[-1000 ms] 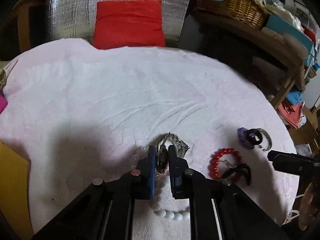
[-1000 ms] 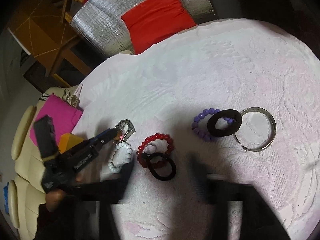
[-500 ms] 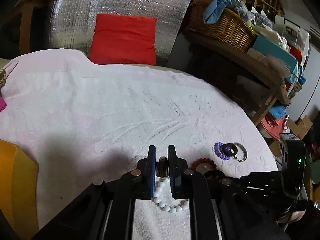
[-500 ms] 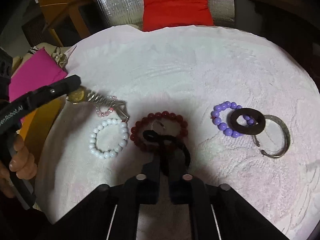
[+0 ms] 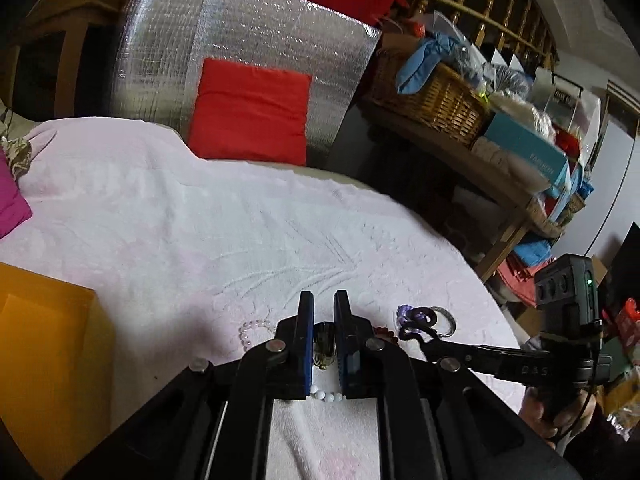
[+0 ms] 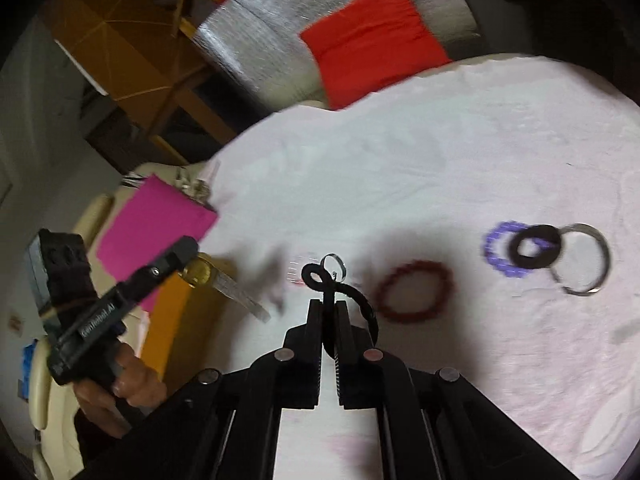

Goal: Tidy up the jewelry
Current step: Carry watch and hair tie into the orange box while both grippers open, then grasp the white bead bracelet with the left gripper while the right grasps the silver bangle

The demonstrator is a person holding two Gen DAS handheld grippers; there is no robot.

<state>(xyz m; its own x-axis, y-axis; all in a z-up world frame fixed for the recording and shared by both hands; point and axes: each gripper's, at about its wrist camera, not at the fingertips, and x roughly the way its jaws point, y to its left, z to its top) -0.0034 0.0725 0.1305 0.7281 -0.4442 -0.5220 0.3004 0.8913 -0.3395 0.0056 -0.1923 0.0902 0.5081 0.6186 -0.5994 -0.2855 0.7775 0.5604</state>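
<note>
My left gripper is shut on a gold-faced watch and holds it above the white cloth; the watch with its metal band also shows in the right wrist view. My right gripper is shut on a black hair tie with a small silver ring hanging on it, lifted off the cloth. A red bead bracelet, a purple bead bracelet, a second black hair tie and a silver bangle lie on the cloth. White beads and pale pink beads lie under my left gripper.
An orange box stands at the cloth's left edge, with a pink box behind it. A red cushion leans on a silver padded chair back. A wicker basket sits on cluttered shelves at the right.
My left gripper lifted the watch off the cloth and moved it left towards the orange box. My right gripper shut on the black hair tie and raised it, ring hanging on, off the red bracelet.
</note>
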